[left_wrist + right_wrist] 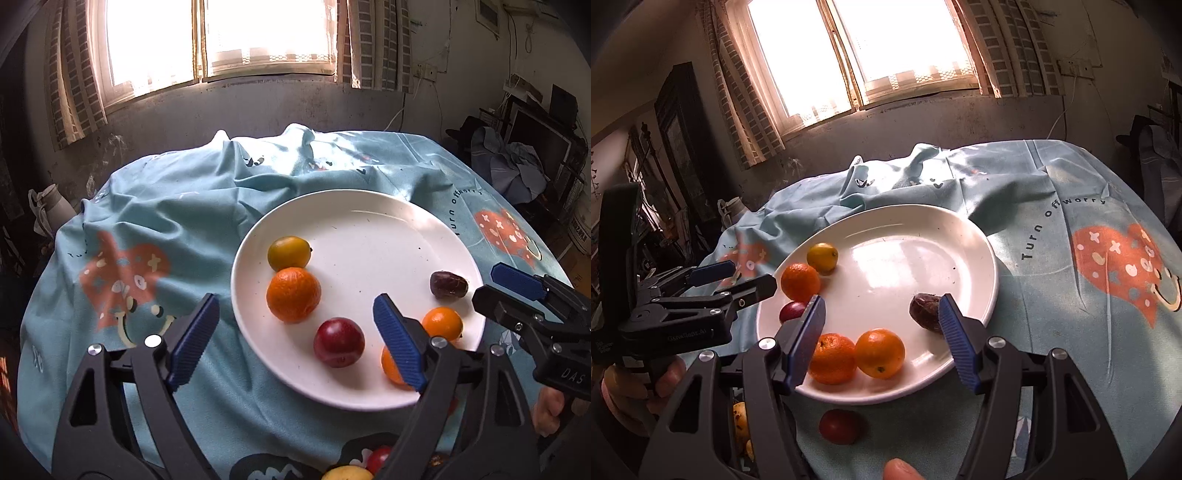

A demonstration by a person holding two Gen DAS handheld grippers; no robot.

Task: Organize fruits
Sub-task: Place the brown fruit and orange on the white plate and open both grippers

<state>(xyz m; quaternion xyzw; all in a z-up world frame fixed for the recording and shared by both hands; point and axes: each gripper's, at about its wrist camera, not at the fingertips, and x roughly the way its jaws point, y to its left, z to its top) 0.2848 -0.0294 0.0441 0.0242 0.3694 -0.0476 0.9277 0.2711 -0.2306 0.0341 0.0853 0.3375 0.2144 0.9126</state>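
Note:
A white plate lies on the blue tablecloth. On it are a yellow-green citrus, a large orange, a red plum, two small oranges and a dark brown date. My left gripper is open and empty above the plate's near left rim. My right gripper is open and empty over the plate's near edge; it also shows in the left wrist view.
A red plum lies on the cloth just in front of the plate. A yellow fruit and a red one lie near the front edge. The cloth is bunched at the back. Wall and window stand behind.

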